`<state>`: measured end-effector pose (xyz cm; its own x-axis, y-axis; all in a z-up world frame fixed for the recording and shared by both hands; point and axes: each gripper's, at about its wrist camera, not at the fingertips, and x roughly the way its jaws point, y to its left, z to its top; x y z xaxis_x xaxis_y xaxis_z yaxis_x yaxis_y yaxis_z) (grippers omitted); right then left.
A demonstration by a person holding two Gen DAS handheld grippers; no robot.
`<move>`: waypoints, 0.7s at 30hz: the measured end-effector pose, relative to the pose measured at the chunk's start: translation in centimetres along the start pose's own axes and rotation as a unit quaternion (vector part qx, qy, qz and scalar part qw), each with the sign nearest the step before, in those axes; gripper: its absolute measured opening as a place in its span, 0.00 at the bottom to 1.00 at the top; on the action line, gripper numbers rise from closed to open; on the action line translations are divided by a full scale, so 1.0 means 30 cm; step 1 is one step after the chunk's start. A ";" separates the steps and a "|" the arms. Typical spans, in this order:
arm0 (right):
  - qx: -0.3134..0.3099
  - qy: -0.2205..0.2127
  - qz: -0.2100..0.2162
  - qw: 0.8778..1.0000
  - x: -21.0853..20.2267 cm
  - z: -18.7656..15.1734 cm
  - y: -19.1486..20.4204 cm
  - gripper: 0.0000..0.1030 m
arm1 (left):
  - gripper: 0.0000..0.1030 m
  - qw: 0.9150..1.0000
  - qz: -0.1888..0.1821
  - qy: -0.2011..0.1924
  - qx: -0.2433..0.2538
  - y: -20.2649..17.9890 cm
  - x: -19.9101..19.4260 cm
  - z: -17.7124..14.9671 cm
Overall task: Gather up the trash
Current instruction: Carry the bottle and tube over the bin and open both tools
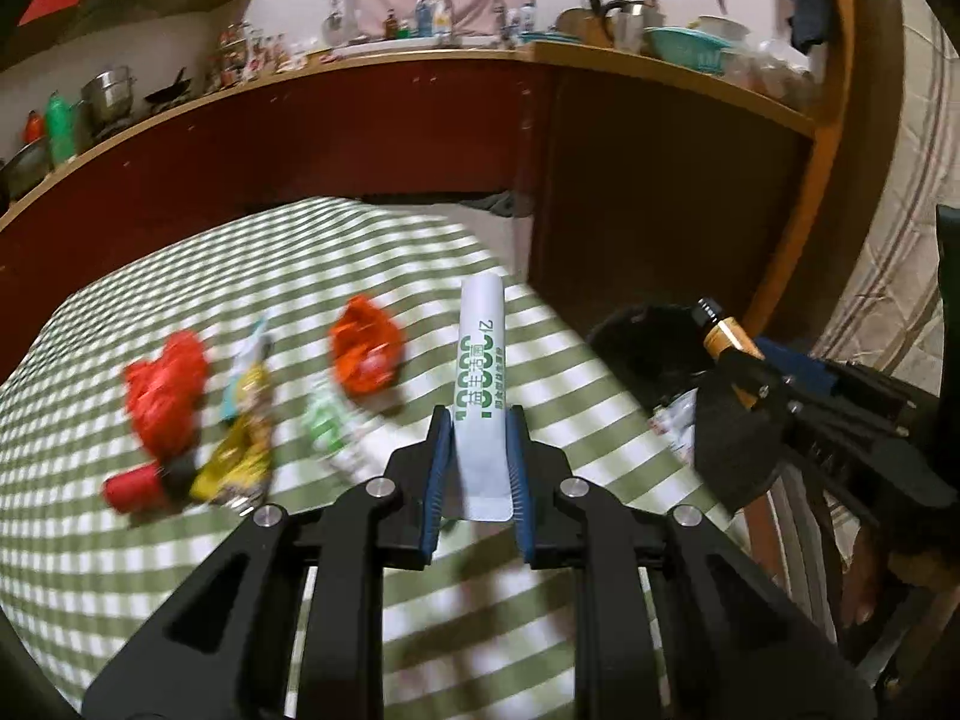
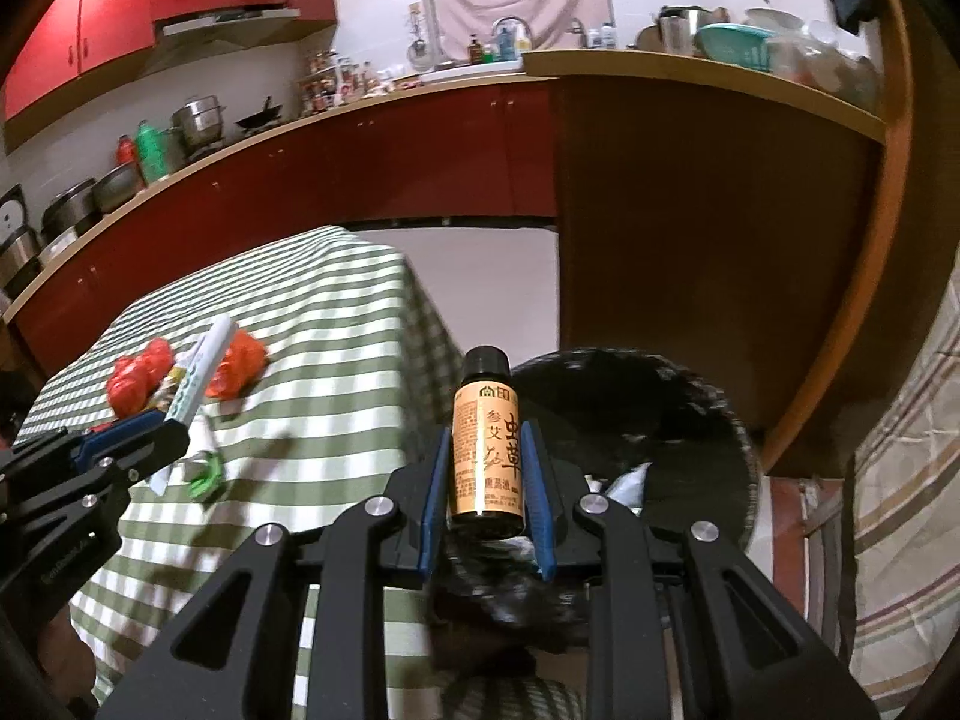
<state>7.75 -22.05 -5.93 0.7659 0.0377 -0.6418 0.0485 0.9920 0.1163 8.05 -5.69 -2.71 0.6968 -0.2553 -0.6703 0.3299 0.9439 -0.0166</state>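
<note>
My left gripper (image 1: 478, 420) is shut on a white tube with green print (image 1: 480, 372), held above the green checked tablecloth (image 1: 120, 540). The same tube (image 2: 201, 369) and left gripper (image 2: 159, 420) show at the left of the right wrist view. My right gripper (image 2: 485, 438) is shut on a small brown bottle with an orange label and black cap (image 2: 486, 450), held upright over a black-lined trash bin (image 2: 690, 420) beside the table. On the cloth lie red crumpled wrappers (image 1: 165, 396), an orange-red wrapper (image 1: 366, 351), a yellow packet (image 1: 237, 456) and a green-white wrapper (image 1: 327, 426).
A red cylinder (image 1: 129, 486) lies by the yellow packet. The right gripper with its bottle (image 1: 729, 336) is at the right of the left wrist view, over the bin (image 1: 648, 348). A wooden counter (image 2: 690, 180) with dishes stands behind the bin; a striped cloth (image 2: 912, 480) hangs at right.
</note>
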 end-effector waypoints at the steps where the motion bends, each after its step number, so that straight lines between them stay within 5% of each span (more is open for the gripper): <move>1: 0.001 -0.003 -0.008 1.000 -0.001 0.001 -0.012 0.24 | 0.18 1.000 -0.003 -0.001 0.003 -0.018 0.013 0.010; 21: 0.020 -0.027 -0.076 0.997 0.048 -0.002 -0.192 0.26 | 0.20 0.999 -0.013 0.021 0.046 -0.272 0.238 0.108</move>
<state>8.53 -27.70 -7.59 0.7808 -0.1199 -0.6131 0.1913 0.9802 0.0519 12.40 -15.89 -4.97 0.6606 -0.2684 -0.7011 0.4054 0.9136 0.0322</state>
